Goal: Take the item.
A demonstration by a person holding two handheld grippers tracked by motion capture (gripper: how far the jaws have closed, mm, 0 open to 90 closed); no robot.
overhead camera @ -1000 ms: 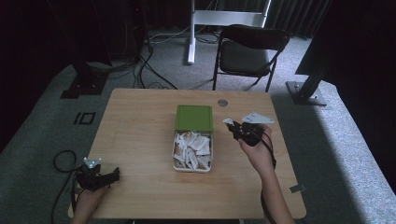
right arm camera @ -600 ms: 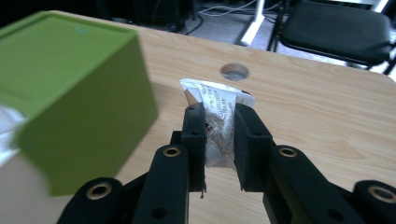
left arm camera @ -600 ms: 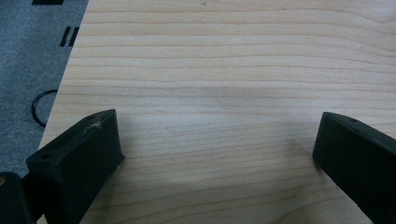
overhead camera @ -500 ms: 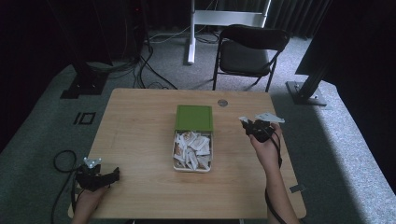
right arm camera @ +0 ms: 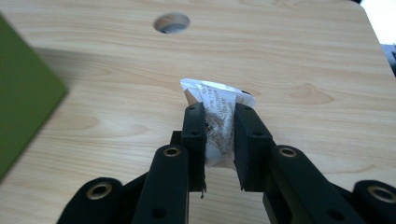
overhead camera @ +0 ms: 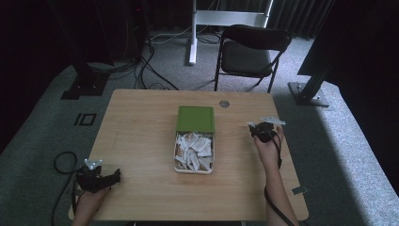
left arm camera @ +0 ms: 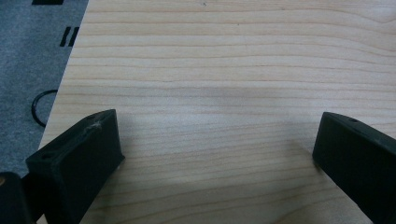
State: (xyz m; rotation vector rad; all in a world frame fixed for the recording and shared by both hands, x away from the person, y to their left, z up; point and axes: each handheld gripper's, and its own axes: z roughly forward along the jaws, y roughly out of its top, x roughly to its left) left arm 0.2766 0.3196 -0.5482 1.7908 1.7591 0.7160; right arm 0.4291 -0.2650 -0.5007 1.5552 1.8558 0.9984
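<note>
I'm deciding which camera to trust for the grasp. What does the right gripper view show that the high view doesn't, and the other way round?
Right gripper view: the right tool pinches a white printed packet between its jaws, and the print on the packet shows, though too small to read.

High view: the open box of packets with its green lid behind it, the left tool resting near the table's near left corner, a chair beyond the table.

Both: the wooden table, its round hole, the right tool over the table's right side.
</note>
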